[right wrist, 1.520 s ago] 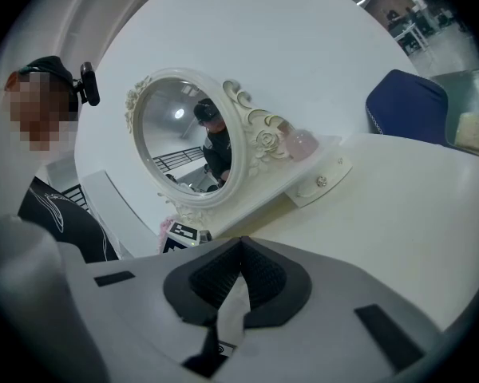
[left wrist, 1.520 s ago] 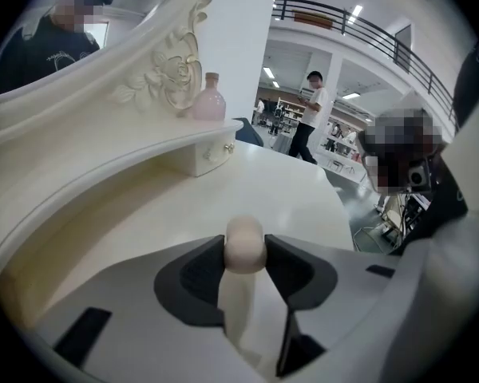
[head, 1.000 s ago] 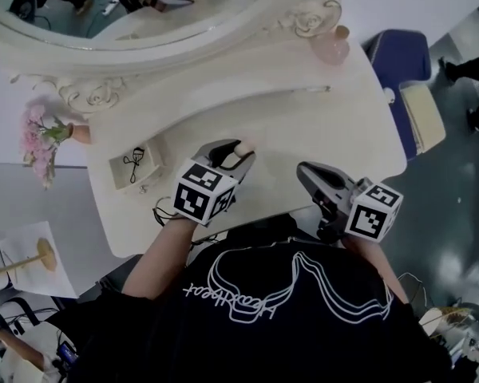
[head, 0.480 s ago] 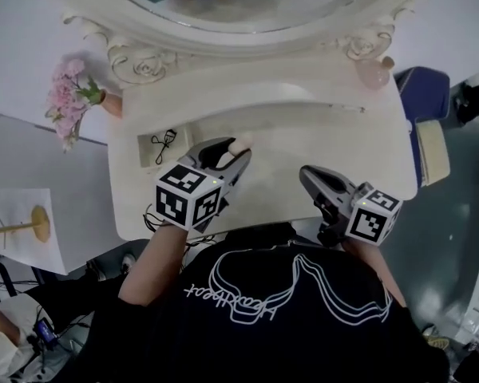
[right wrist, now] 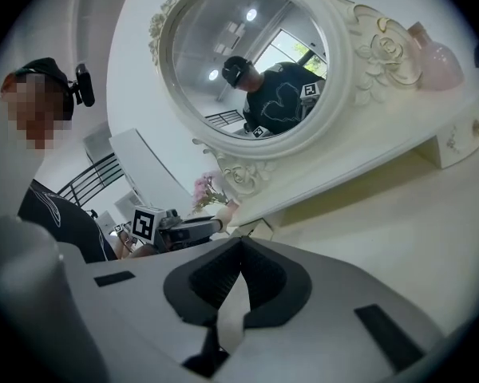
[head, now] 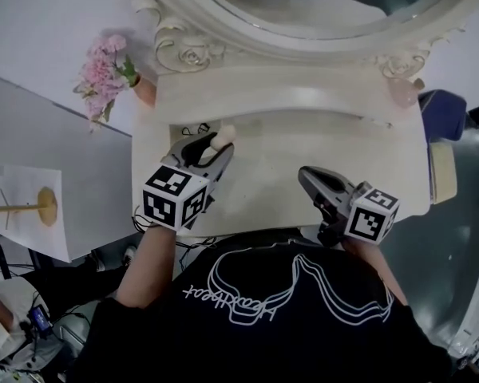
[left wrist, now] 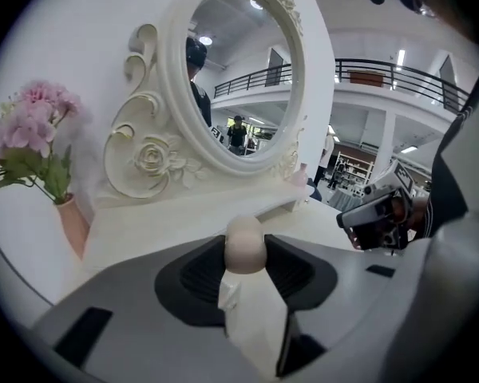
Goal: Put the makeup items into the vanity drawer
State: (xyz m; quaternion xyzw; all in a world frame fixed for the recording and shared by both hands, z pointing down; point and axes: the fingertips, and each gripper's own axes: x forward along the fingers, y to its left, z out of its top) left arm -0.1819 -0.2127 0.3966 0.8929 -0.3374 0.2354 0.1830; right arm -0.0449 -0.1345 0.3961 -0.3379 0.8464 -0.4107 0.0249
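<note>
My left gripper (head: 220, 140) is shut on a beige egg-shaped makeup sponge (head: 226, 133), whose rounded tip sticks out past the pads (left wrist: 245, 244). It hovers over the left part of the white vanity top (head: 279, 166), right beside the small open drawer (head: 176, 133). A black eyelash curler (head: 193, 128) lies in that drawer, mostly hidden by the gripper. My right gripper (head: 310, 179) is shut with nothing in it, low over the vanity's front right edge; its jaws meet at the tip (right wrist: 239, 244).
An oval mirror (head: 319, 6) in a carved frame stands at the back. Pink flowers in a vase (head: 108, 61) sit at the back left corner, and a pink bottle (head: 403, 92) at the back right. A blue stool (head: 439, 106) stands to the right.
My left gripper has carried the sponge leftward, from the middle of the vanity to the open drawer. The head view has swung left. My right gripper has hardly moved.
</note>
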